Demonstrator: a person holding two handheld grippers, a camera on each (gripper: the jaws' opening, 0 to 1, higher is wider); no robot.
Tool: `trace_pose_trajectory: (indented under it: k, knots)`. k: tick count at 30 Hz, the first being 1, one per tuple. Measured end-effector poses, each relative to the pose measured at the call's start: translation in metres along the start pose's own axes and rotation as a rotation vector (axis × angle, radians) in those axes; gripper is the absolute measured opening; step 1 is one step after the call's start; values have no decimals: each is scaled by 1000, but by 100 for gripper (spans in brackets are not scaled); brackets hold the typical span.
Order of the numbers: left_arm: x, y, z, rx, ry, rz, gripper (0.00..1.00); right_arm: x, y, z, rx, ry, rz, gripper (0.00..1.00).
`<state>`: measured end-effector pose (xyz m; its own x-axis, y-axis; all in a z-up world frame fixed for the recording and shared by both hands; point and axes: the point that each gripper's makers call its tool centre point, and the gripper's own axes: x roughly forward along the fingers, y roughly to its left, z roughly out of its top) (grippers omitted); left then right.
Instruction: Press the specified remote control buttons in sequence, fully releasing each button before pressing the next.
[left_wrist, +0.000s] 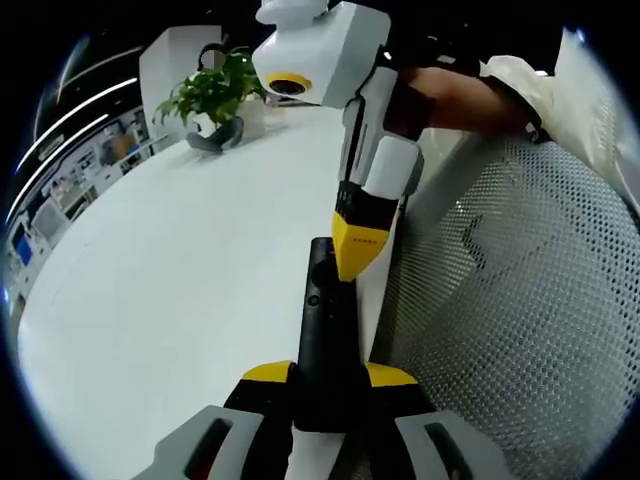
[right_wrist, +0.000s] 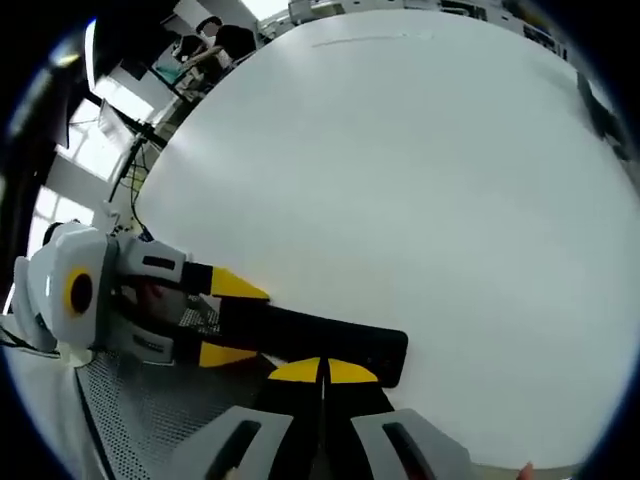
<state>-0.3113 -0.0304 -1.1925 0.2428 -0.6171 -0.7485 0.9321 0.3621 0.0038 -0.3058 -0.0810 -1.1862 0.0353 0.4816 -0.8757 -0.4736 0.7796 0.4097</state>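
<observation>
The remote (left_wrist: 322, 340) lies at the table (left_wrist: 180, 300) edge, potted plant (left_wrist: 215, 100) far behind it.

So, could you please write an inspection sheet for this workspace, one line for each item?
Surface: white table, mostly bare.
Job's things: black remote control, lying at the table edge, one end between the left tool's jaws.
Clutter: potted green plant at the far side of the table.
Grippers: left tool shut on the remote control; right tool shut, its yellow tips down on the remote's top face.
Cables: dark cables hanging past the table edge.
Surroundings: white mesh chair beside the table; people seated at desks in the background; a sleeve behind the right tool.
</observation>
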Motion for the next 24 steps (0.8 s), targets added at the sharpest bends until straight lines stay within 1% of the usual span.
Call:
trace_pose_trajectory:
  k: [8,16,18,22,24]
  knots:
    - [1,-2,-4,-6,14,1,25,1,1,1,-20,0,-2,0]
    - [-1,-5,-3,6,6,-12,25,0,0,1,-32,13,-19,0]
    - [-1,-7,-2,14,1,-16,24,-1,-1,3,-40,4,-34,0]
    - [-2,-6,-1,17,2,-19,24,-3,0,7,-48,-17,-39,0]
    - [-2,-7,-2,17,2,-20,24,-5,0,12,-59,-51,-44,0]
